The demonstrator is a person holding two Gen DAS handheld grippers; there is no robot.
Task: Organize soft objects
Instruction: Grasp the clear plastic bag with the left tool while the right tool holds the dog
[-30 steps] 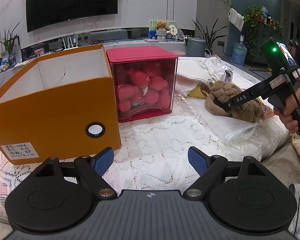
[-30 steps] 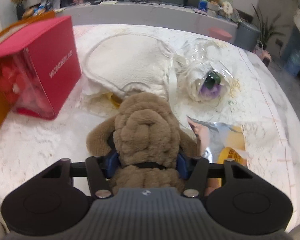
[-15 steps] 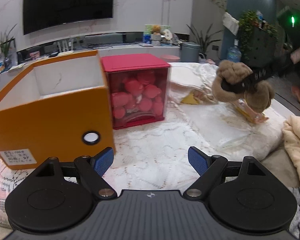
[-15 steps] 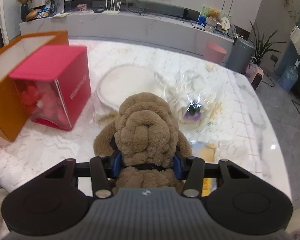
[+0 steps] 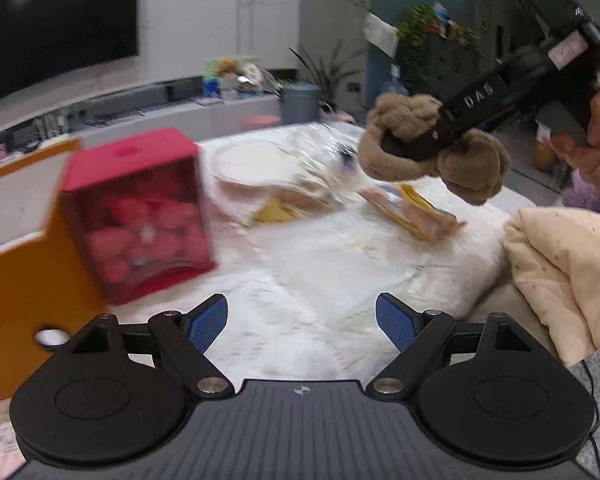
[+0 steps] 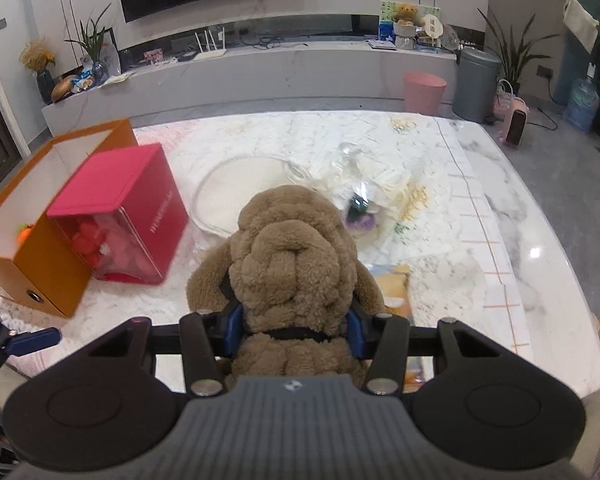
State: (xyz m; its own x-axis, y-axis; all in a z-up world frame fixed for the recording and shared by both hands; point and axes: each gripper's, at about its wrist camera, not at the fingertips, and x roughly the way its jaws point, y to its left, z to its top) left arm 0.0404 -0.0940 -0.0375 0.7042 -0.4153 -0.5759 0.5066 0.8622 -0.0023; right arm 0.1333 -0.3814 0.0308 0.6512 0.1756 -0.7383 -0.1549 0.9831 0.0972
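Observation:
My right gripper (image 6: 296, 330) is shut on a brown plush dog (image 6: 296, 256) and holds it high above the table. The dog (image 5: 428, 152) and the right gripper (image 5: 412, 148) also show in the left wrist view, at the upper right. My left gripper (image 5: 302, 320) is open and empty, low over the lace cloth near the table's front. An open orange box (image 6: 56, 256) stands at the left with a small orange thing inside. It also shows in the left wrist view (image 5: 16, 264).
A red box (image 6: 140, 216) of red soft shapes stands against the orange box. A white round cushion (image 6: 240, 184), a clear bag (image 6: 360, 200) and yellow packets (image 6: 396, 284) lie on the table. A cream blanket (image 5: 572, 264) lies at the right.
My right gripper has lifted the plush dog off the table and raised it high. My left gripper has swung to the right, still open.

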